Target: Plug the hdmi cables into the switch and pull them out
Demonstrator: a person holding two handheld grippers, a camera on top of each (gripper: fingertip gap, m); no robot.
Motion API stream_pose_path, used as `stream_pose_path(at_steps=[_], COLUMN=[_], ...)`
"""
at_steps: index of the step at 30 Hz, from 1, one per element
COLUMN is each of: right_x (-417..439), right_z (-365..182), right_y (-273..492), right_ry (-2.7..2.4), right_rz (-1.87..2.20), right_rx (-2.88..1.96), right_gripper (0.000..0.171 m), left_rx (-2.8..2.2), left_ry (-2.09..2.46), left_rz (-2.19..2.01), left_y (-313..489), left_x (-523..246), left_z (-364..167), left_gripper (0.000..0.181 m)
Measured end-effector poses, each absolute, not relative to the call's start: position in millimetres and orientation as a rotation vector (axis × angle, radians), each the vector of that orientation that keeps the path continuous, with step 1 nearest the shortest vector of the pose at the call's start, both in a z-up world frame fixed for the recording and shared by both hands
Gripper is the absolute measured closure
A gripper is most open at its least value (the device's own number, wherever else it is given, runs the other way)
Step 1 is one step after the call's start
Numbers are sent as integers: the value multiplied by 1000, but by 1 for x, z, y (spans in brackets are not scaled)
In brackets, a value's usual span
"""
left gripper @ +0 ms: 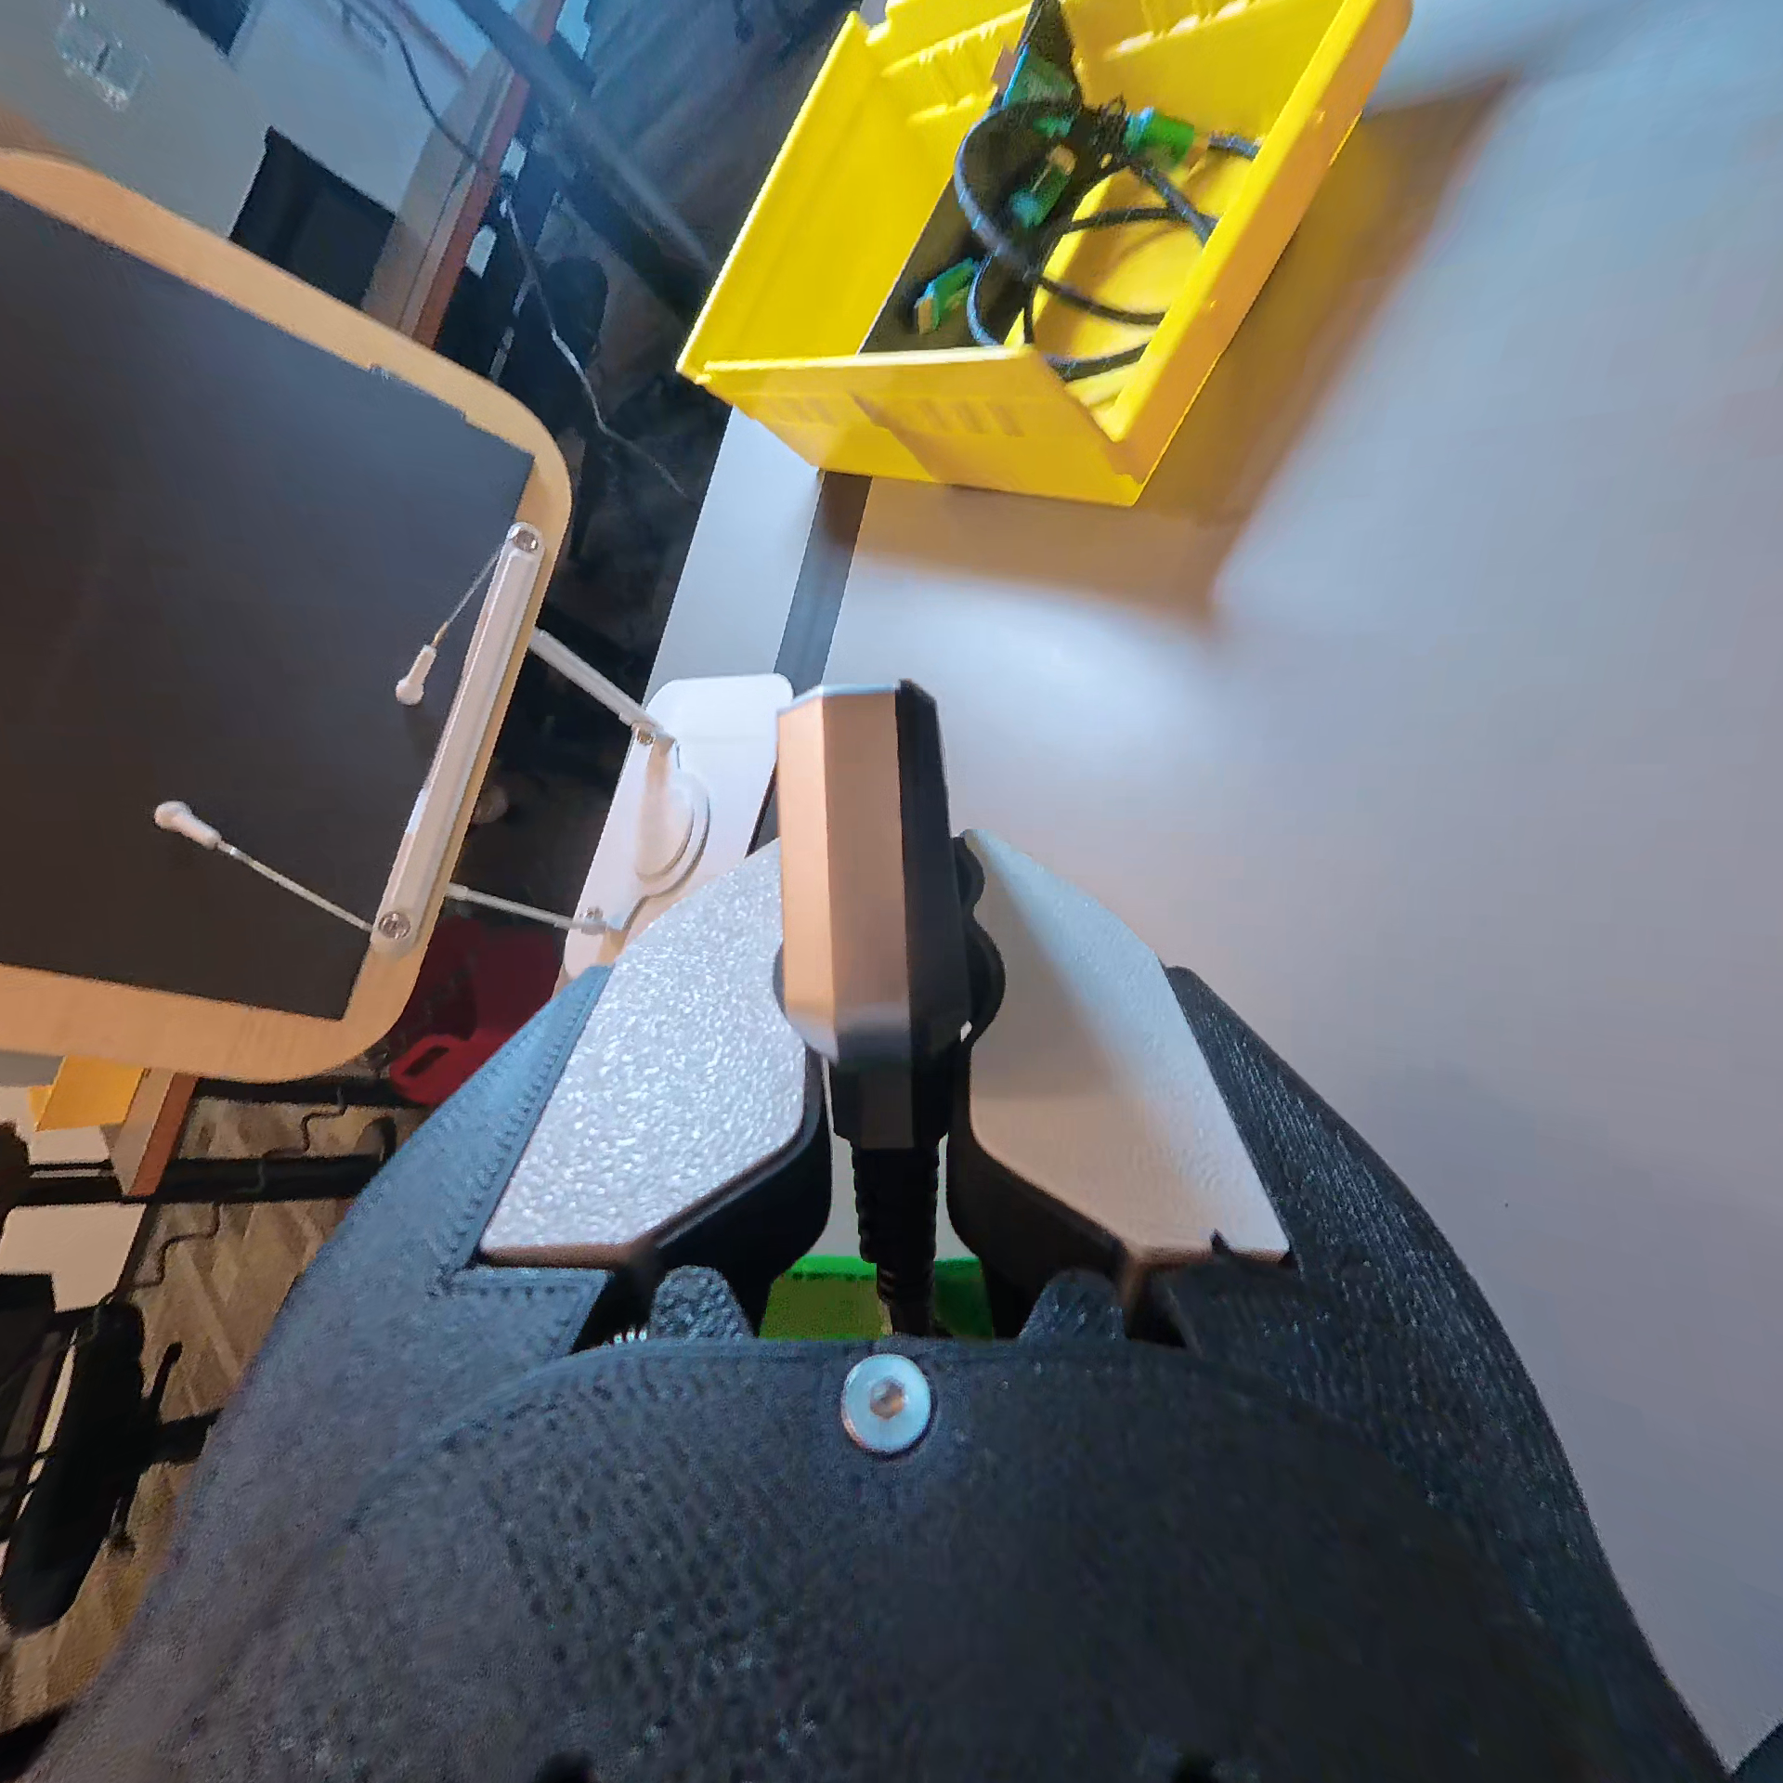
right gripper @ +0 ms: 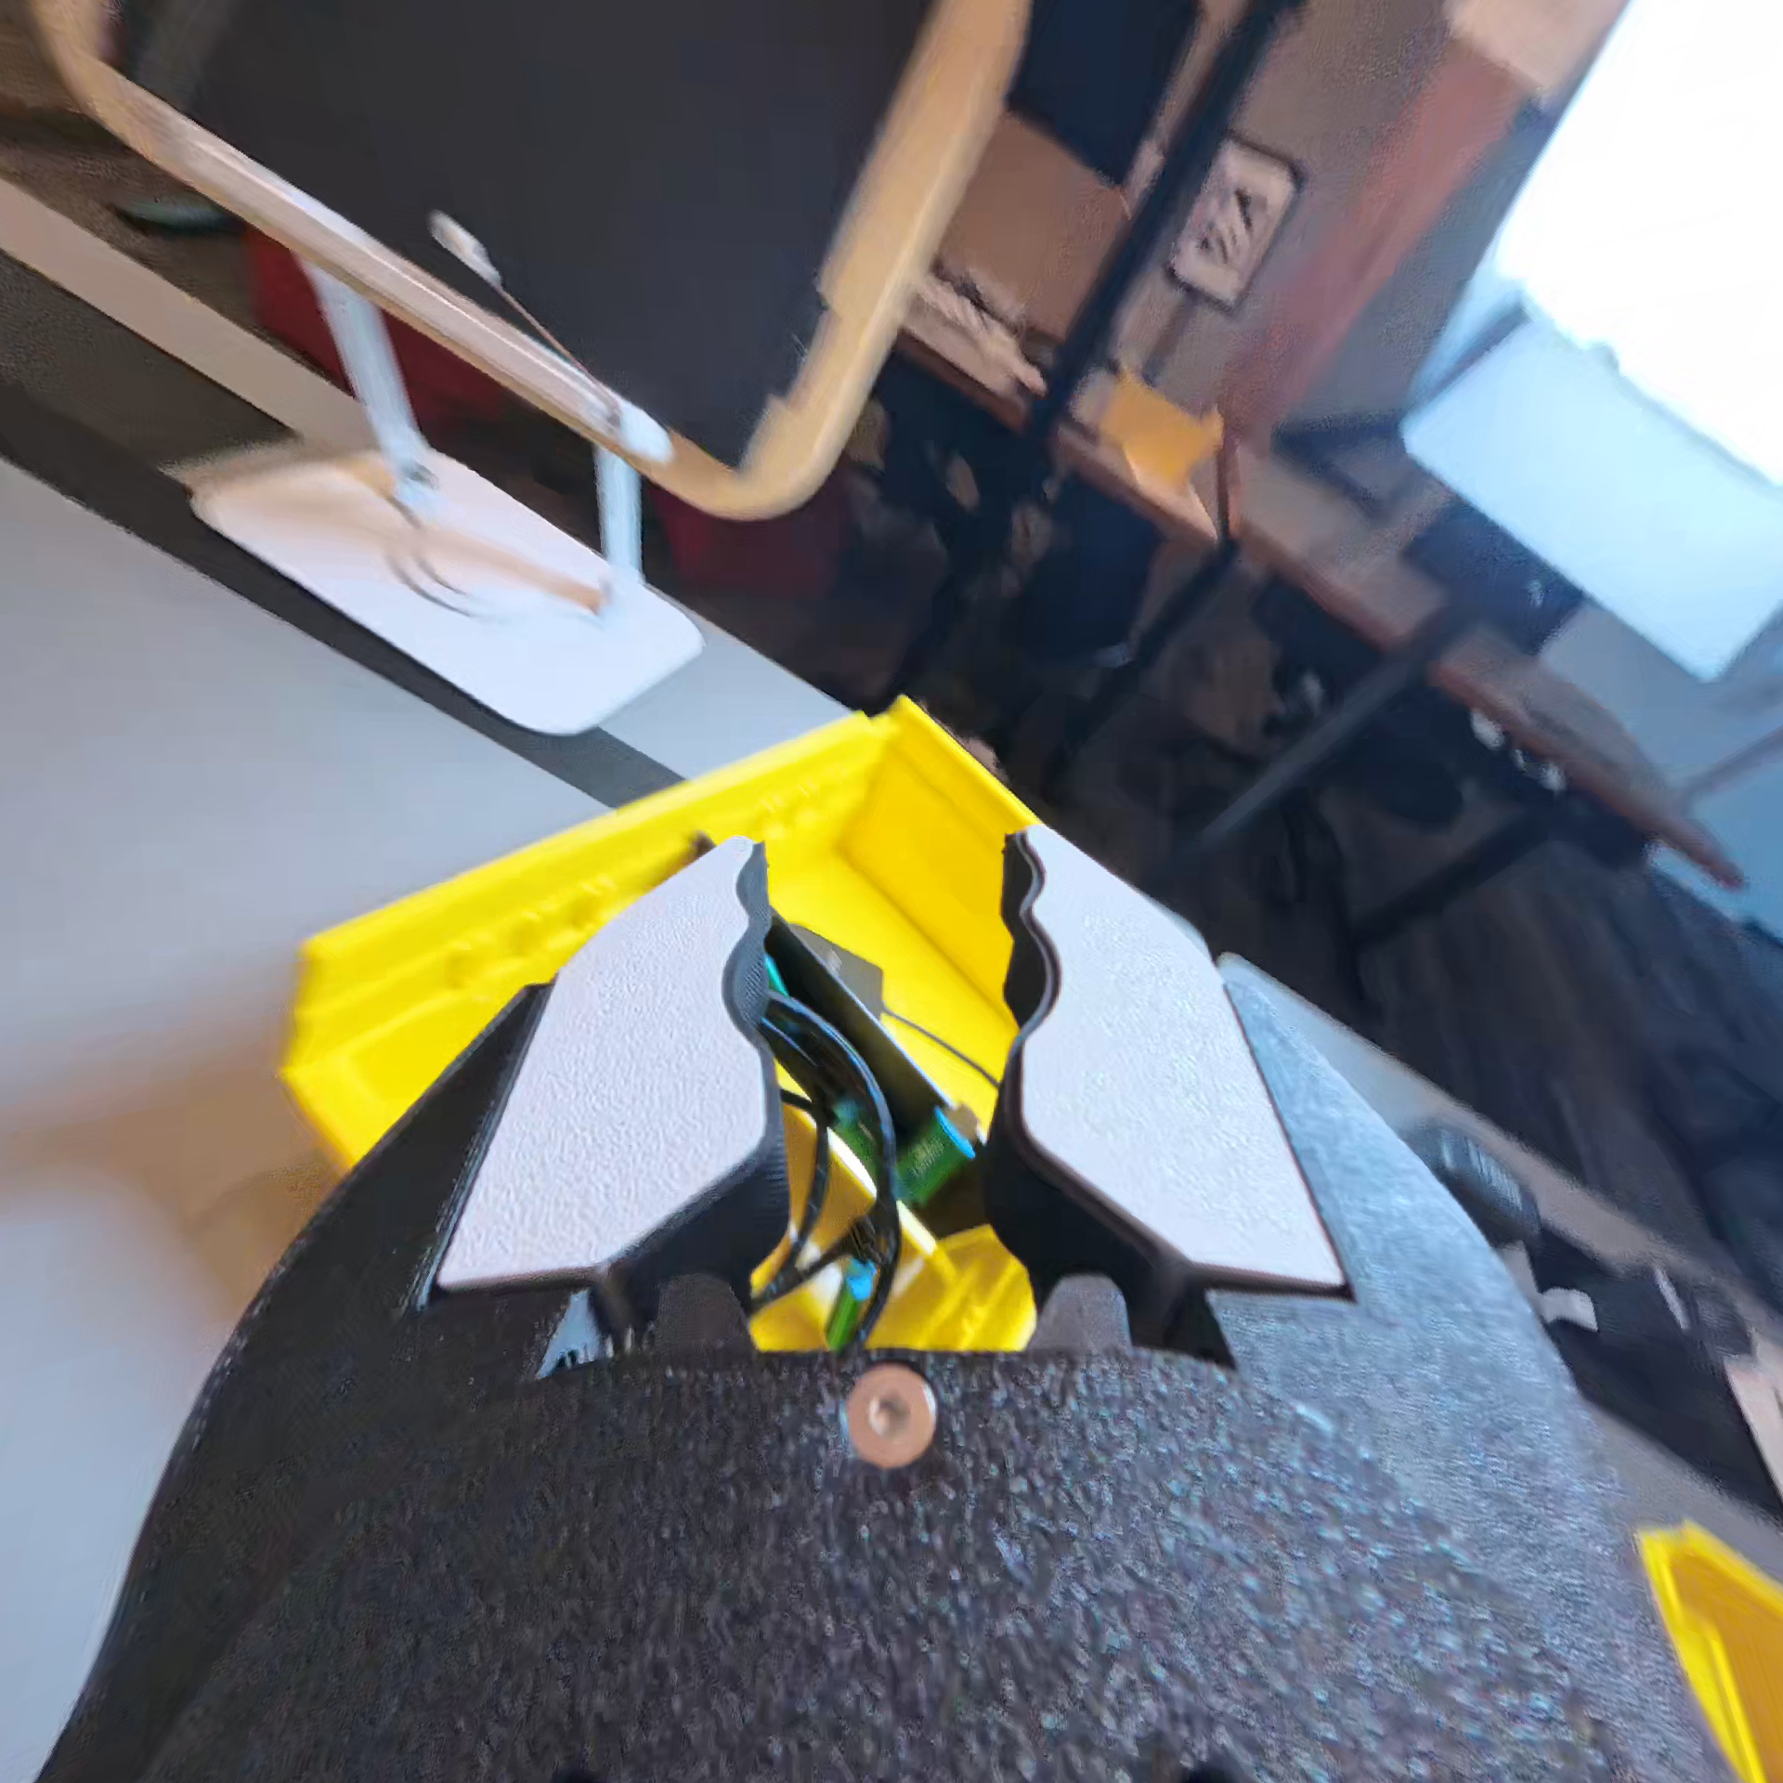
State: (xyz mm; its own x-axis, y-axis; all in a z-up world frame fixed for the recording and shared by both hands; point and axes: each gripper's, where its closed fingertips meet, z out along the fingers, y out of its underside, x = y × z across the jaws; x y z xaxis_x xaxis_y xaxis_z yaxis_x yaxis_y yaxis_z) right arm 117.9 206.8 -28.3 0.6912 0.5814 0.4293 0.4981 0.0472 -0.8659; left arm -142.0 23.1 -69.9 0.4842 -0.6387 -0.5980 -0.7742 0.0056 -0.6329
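Left gripper [left gripper: 873, 926] was closed on a small silver and black metal switch box [left gripper: 849, 868], which stood upright between the two white pads with a black cable [left gripper: 897, 1245] leaving its lower end. It was held above the pale grey counter [left gripper: 1351, 868]. Right gripper [right gripper: 883, 926] was open and held nothing; it pointed into a yellow plastic bin [right gripper: 434, 974] on the counter. Inside the bin lay black HDMI cables [right gripper: 820, 1061] with green plugs, tangled together. Behind, a dark board with wooden frame [left gripper: 241, 579] stood on a white stand [right gripper: 540, 666].
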Motion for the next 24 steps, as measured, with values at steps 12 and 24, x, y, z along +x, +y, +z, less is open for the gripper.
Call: stream_pose_path(at_steps=[12,24], right_x=[-50,-139], right_z=[-7,-91], right_y=[-9,-106], right_ry=[-1572,-1726], right_rz=[735,1133], right_rx=[-935,-906], right_gripper=[129,119], left_rx=[-1398,-924], left_ry=[1191,839], left_rz=[-134,-505], left_y=[-26,-121], left_x=[-78,-70], left_z=[-2,131], left_gripper=[158,158])
